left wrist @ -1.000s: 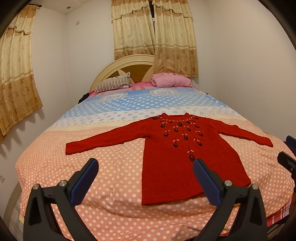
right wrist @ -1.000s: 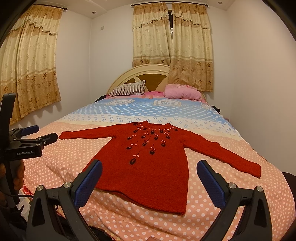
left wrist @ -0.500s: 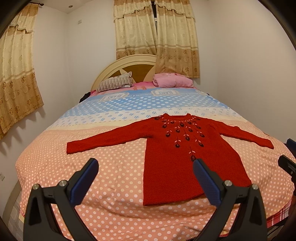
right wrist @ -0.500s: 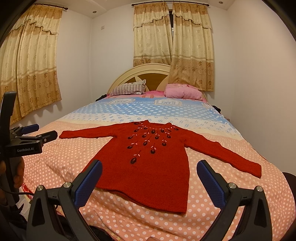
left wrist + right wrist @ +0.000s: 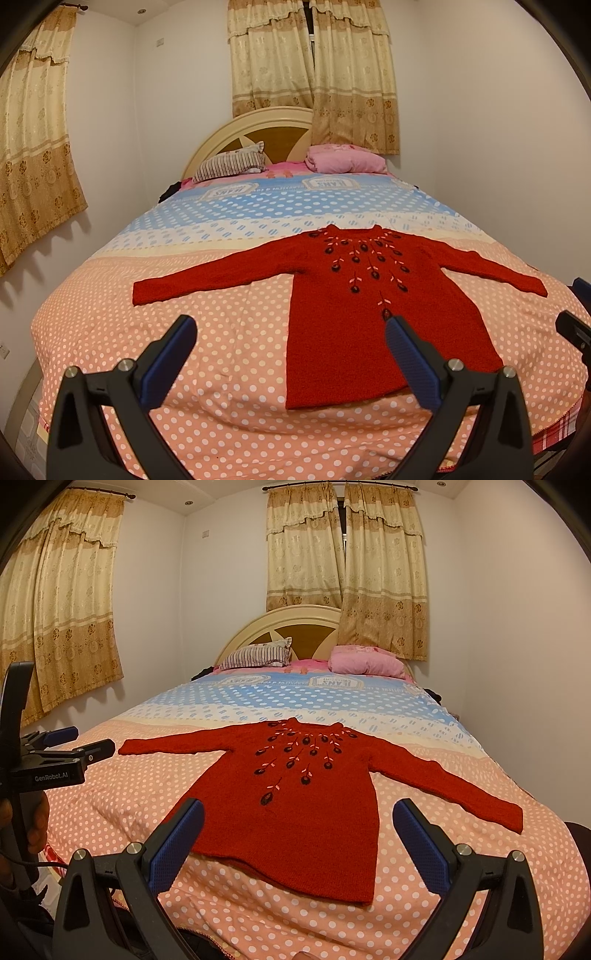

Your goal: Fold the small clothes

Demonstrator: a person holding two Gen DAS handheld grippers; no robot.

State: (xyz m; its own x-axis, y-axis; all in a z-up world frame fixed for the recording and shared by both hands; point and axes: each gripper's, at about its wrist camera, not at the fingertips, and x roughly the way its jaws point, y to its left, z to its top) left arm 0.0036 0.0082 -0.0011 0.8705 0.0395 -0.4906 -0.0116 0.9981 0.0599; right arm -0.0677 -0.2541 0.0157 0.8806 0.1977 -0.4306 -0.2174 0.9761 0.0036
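A small red knitted sweater (image 5: 369, 314) with dark embroidered flowers lies flat on the bed, both sleeves spread out, hem toward me; it also shows in the right wrist view (image 5: 303, 812). My left gripper (image 5: 290, 347) is open and empty, held above the bed near the hem's left corner. My right gripper (image 5: 299, 830) is open and empty, above the hem. The left gripper also shows at the left edge of the right wrist view (image 5: 70, 744). The right gripper's tips show at the right edge of the left wrist view (image 5: 576, 314).
The bed (image 5: 147, 332) has a pink polka-dot cover, blue toward the head. A striped pillow (image 5: 231, 166) and a pink pillow (image 5: 345, 162) lie by the headboard (image 5: 258, 122). White walls and curtains (image 5: 343, 554) surround the bed.
The left wrist view has drifted slightly, so the sweater sits a little higher and further right in it. The right gripper has barely moved. Both stay open.
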